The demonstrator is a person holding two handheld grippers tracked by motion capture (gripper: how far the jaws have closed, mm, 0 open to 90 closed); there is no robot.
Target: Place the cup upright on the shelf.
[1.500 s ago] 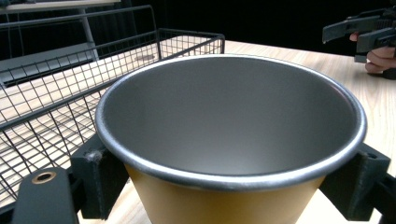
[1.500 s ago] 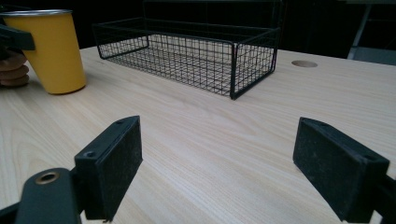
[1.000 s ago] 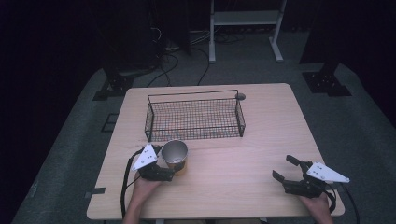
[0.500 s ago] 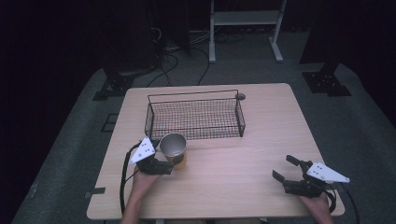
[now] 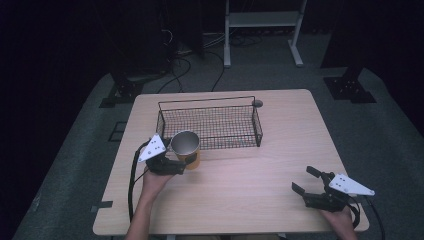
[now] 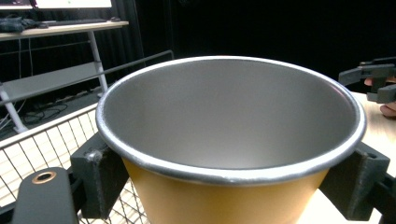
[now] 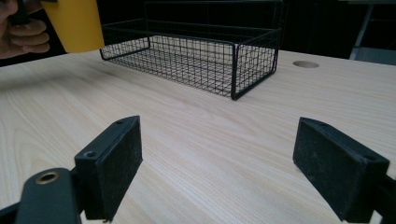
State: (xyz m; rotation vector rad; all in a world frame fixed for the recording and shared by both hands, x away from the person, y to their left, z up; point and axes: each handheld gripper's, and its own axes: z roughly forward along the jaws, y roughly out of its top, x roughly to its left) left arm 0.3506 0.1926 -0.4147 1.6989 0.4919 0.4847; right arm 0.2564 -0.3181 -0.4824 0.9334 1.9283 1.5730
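A dim lab or recording studio.
Black curtains surround a lone wooden worktop (image 5: 280,150) on grey carpet; cables (image 5: 185,65) trail at 11 o'clock, a white stand (image 5: 262,30) at 12.

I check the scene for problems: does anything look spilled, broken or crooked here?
Nothing stands out. The cup is upright and empty in the left tool, the wire basket sits flat on the table, and the right tool is open.
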